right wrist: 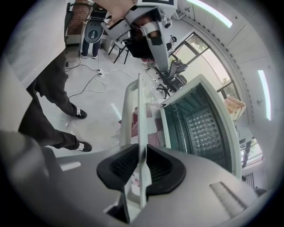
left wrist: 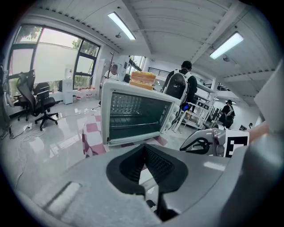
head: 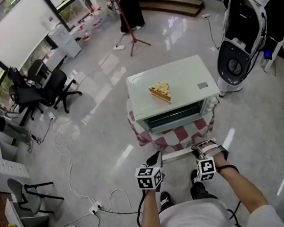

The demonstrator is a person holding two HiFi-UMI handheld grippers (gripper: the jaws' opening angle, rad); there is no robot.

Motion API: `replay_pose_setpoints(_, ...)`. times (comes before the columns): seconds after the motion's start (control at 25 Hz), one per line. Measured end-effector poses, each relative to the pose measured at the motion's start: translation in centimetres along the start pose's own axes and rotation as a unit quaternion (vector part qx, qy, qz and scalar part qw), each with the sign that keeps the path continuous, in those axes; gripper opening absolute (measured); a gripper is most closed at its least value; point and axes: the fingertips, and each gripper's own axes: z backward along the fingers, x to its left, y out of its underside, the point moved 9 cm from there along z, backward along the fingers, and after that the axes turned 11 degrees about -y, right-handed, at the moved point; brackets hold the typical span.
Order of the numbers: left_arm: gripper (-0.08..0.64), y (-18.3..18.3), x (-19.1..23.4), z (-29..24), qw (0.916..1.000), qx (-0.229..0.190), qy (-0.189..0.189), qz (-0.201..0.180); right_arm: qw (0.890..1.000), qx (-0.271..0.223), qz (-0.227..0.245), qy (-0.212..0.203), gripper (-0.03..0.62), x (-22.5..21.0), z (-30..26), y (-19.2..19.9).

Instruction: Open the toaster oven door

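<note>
A white toaster oven (head: 178,77) stands on a small table with a red-checked cloth (head: 178,137); a wedge of cake (head: 161,91) lies on its top. Its door (right wrist: 141,111) hangs folded down towards me, so the dark cavity with its racks (right wrist: 199,128) is bare. In the head view the door's white handle bar (head: 177,155) lies level just in front of my grippers. My right gripper (right wrist: 142,162) is shut on the door's edge, one pad against each face. Left of the handle, my left gripper (left wrist: 145,153) is shut and holds nothing.
Black office chairs (head: 46,86) stand at the left. Cables and a power strip (head: 95,209) lie on the floor near my feet. A large white and black pod (head: 238,37) stands to the oven's right, with a tripod (head: 131,34) and a person behind.
</note>
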Motion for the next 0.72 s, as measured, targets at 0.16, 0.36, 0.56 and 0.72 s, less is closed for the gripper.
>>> replay_pose_setpoints(0.16,0.005,0.4,-0.2,0.1,1.0000,0.001,-0.007,0.004,1.000,-0.002,0.005,-0.014,0.064,0.6,-0.7,0.3)
replay_pose_setpoints(0.36,0.005,0.5,-0.3,0.7,0.9998,-0.004,-0.017,0.011,0.999,-0.002,-0.012,-0.030,0.075,1.0,-0.9,0.4)
replay_pose_setpoints(0.56,0.005,1.1,-0.4,0.6,0.9992,-0.009,-0.030,0.023,0.999,-0.017,-0.004,-0.038,0.080,1.9,-2.3,0.9)
replay_pose_setpoints(0.72,0.005,1.7,-0.9,0.8,0.9987,-0.014,-0.040,0.030,0.999,-0.011,0.005,-0.036,0.087,2.3,-2.7,1.2)
